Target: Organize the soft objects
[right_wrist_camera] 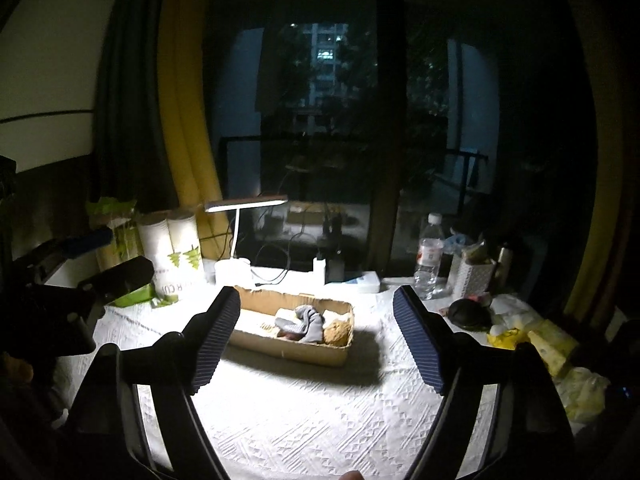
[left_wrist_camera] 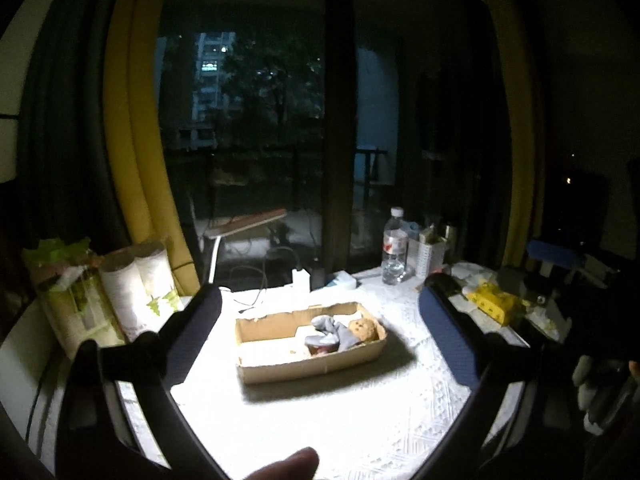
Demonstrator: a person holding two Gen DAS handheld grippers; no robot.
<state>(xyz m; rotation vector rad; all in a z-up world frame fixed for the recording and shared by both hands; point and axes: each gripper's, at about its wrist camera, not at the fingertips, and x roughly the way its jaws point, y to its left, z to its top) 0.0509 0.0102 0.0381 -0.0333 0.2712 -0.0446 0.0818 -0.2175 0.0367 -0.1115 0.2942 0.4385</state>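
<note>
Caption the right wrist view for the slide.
Open right claw above the white tablecloth, facing a cardboard box holding grey cloth and a brown plush.

Tan cardboard box [left_wrist_camera: 308, 364]; grey sock [left_wrist_camera: 334, 330]; brown plush bear [left_wrist_camera: 363, 329]; white embossed tablecloth [left_wrist_camera: 340, 420].

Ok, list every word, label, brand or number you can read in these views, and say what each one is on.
"R CU": partial dark letters on the white paper roll pack with green tree prints; the rest is cut off.
Water bottle: its label has a red mark and print too small to read.
Yellow packet: printed pattern, too blurred to read.
Cardboard box: no text visible.
</note>
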